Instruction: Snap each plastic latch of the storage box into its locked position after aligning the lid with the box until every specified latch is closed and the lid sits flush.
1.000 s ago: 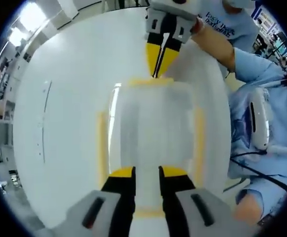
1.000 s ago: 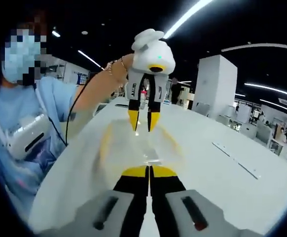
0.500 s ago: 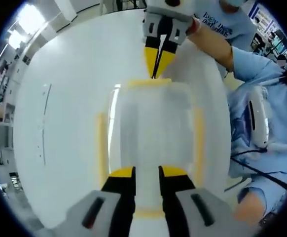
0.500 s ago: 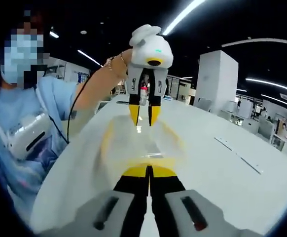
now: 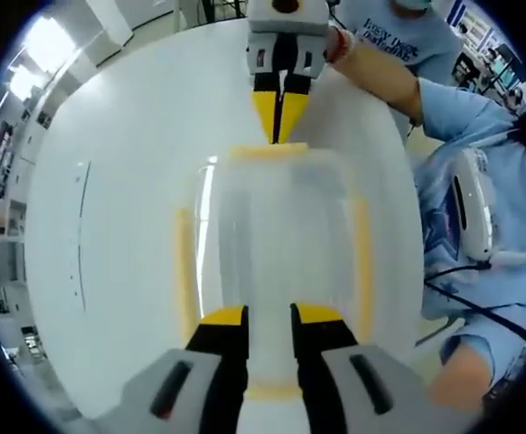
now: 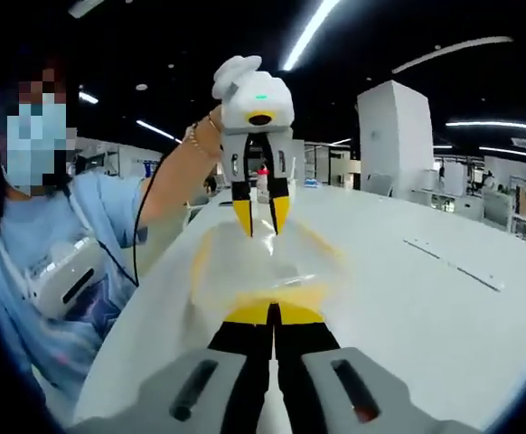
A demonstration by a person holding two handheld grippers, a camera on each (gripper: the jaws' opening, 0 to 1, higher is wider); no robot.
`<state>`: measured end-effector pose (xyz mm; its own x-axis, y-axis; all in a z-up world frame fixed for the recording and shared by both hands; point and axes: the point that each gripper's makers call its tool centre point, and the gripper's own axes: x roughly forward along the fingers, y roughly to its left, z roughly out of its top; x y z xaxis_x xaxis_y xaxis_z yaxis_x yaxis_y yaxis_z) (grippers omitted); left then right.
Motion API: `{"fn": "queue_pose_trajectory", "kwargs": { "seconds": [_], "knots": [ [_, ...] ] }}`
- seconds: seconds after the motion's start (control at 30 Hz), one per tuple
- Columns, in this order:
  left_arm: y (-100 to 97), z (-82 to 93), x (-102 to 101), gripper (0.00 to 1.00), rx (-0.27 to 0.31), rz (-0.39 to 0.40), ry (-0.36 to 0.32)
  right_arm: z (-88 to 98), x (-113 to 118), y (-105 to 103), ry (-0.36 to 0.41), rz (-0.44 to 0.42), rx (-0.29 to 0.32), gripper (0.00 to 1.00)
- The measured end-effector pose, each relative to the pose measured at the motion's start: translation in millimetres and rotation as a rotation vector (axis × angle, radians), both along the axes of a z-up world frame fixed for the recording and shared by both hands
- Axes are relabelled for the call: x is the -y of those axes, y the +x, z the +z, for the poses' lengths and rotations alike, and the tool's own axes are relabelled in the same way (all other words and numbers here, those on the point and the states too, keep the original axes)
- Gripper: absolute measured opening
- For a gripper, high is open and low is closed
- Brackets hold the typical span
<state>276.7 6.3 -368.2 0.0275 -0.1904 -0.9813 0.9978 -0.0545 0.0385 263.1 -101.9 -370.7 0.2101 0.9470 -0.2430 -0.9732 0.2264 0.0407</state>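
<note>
lid (image 5: 277,226) sits on storage box (image 6: 245,271) mid-table (image 5: 109,181). my right gripper (image 5: 278,122), jaws pressed together, at far-end yellow latch (image 5: 267,150); left gripper (image 5: 268,316) slightly spread at near end. latch states unclear, likely most left.

Storage box (image 5: 277,240) outline motion-blurred, near yellow latch (image 5: 272,391) mostly hidden behind left tool (image 5: 268,316), latch engagement indeterminate, box front edge obscured by right tool (image 6: 269,316)

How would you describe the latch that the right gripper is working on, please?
On the white table sits a clear storage box with yellow latches along its edges. The one meant is the yellow latch on the far short edge, the one that the shut right gripper points down at.
</note>
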Motion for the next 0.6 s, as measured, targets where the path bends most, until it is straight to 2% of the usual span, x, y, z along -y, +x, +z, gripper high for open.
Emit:
{"fn": "queue_pose_trajectory", "kwargs": {
  "seconds": [0.27,0.33,0.6],
  "knots": [
    [0.8,-0.5,1.1,0.18,0.005,-0.016,0.021,-0.4,-0.8,-0.7,0.003,0.004,0.018,0.00],
    [-0.3,-0.8,1.0,0.18,0.012,-0.041,0.026,-0.6,-1.0,-0.4,0.008,0.003,0.010,0.00],
    [0.8,-0.3,1.0,0.18,0.010,-0.043,0.033,-0.4,-1.4,-0.2,0.012,-0.002,0.002,0.00]
  ]
}}
